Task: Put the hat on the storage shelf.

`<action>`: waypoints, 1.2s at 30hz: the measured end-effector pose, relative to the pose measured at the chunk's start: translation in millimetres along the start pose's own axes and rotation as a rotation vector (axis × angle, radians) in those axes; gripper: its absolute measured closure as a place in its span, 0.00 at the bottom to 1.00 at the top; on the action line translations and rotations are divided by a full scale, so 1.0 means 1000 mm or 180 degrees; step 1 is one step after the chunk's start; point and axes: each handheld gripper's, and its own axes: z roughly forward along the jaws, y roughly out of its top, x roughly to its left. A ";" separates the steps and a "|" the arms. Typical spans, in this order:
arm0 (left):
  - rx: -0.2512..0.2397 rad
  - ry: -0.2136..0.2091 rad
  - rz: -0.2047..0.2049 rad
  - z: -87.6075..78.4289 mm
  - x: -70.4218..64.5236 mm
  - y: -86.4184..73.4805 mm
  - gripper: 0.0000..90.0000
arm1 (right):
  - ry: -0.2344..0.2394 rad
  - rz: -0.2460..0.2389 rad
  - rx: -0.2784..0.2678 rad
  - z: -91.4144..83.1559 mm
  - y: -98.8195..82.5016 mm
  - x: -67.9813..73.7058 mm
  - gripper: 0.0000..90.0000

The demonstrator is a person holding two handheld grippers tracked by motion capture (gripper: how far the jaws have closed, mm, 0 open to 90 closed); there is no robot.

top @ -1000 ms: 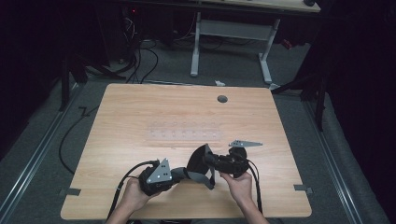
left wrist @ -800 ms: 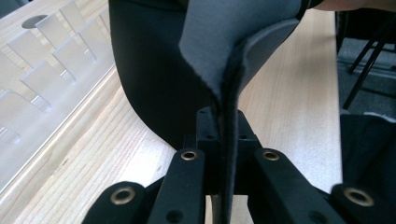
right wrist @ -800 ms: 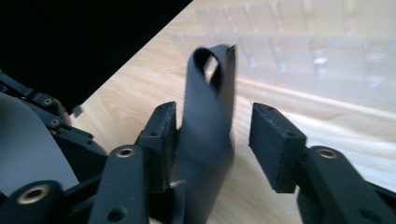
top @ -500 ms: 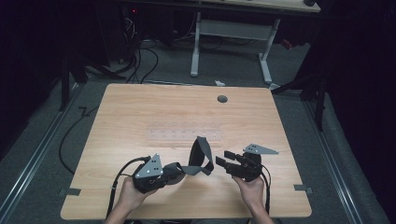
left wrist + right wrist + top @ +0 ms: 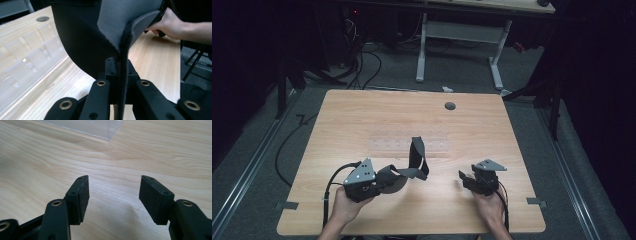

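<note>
One felt strip [image 5: 412, 167] — soft, curled | left hand-held gripper [image 5: 379, 181] clamps it | right hand-held gripper [image 5: 467, 179] agape, just widened

room dark | floor [image 5: 272, 130] grey carpet | desk [image 5: 462, 30] white-legged, behind

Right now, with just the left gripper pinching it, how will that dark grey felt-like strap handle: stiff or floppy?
Probably floppy but with some body: the dark grey felt-like strap curls into a standing loop past the left gripper instead of collapsing flat. Likely light, since one pinch carries it. Its matte, fuzzy face suggests little slip between the pads.
</note>
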 end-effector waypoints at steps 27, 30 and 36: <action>-0.0562 0.0505 -0.0074 -0.027 0.033 0.052 0.96 | -0.0129 0.0081 0.0153 0.011 -0.008 -0.010 0.44; -0.0649 0.0567 -0.0120 -0.029 0.037 0.056 0.96 | -0.0128 0.0083 0.0152 0.011 -0.008 -0.010 0.44; -0.0708 0.0626 -0.0092 -0.025 0.043 0.062 0.96 | -0.0125 0.0082 0.0153 0.011 -0.008 -0.010 0.43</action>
